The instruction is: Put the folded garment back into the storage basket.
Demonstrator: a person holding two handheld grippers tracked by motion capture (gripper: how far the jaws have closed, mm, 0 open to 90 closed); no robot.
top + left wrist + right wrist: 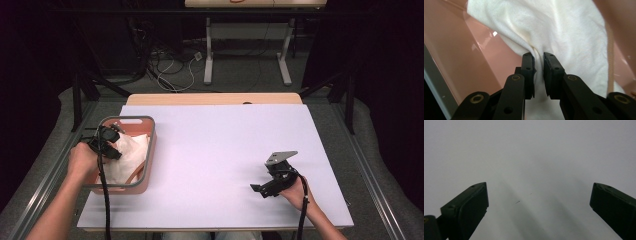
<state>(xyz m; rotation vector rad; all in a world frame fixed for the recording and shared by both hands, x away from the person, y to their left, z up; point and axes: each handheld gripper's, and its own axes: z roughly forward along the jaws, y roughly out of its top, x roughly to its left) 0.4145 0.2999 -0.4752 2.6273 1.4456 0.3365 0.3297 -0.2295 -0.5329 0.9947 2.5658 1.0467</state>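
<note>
Overhead, forward-down; two close tool-mounted views

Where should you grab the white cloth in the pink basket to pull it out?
Probably at a raised fold near the middle of the white cloth, coming from above: the pink basket walls block the sides. The left hand-held gripper already pinches such a ridge.

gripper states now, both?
Left gripper: shut on a fold of the white cloth in the pink basket.
Right gripper: open, holding nothing.
</note>
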